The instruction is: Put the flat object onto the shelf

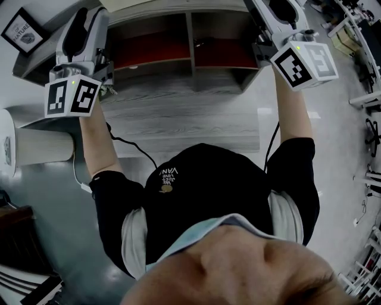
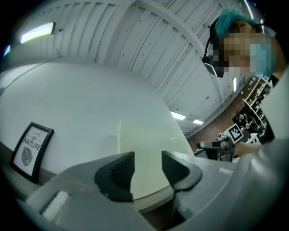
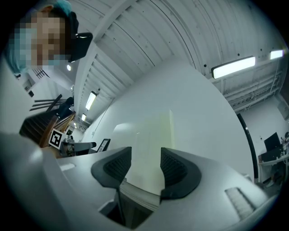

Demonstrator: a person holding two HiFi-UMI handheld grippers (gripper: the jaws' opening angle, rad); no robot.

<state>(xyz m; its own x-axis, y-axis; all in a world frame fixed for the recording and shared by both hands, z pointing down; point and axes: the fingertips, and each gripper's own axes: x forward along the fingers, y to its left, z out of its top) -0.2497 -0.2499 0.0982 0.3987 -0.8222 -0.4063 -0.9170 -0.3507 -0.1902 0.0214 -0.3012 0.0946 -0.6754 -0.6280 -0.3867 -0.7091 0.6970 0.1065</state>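
Observation:
The flat object is a pale cream board (image 2: 151,149), and its layered near edge shows just below my jaws in both gripper views. It lies on top of the wooden shelf (image 1: 191,77); in the head view only a pale strip of the board (image 1: 172,5) shows there. My left gripper (image 2: 148,169) is at its left part, jaws apart, and the board shows through the gap with no pad pressing on it. My right gripper (image 3: 145,167) is at the board (image 3: 149,144) further right, jaws apart the same way. Both marker cubes (image 1: 71,95) (image 1: 303,64) are held up at the shelf's front.
The shelf has two open compartments with reddish floors (image 1: 152,50). A framed print (image 1: 24,31) (image 2: 30,151) leans against the white wall at the left. A white cylinder (image 1: 41,146) stands low left. Cables hang from both grippers. Grey plank flooring (image 1: 178,119) lies below.

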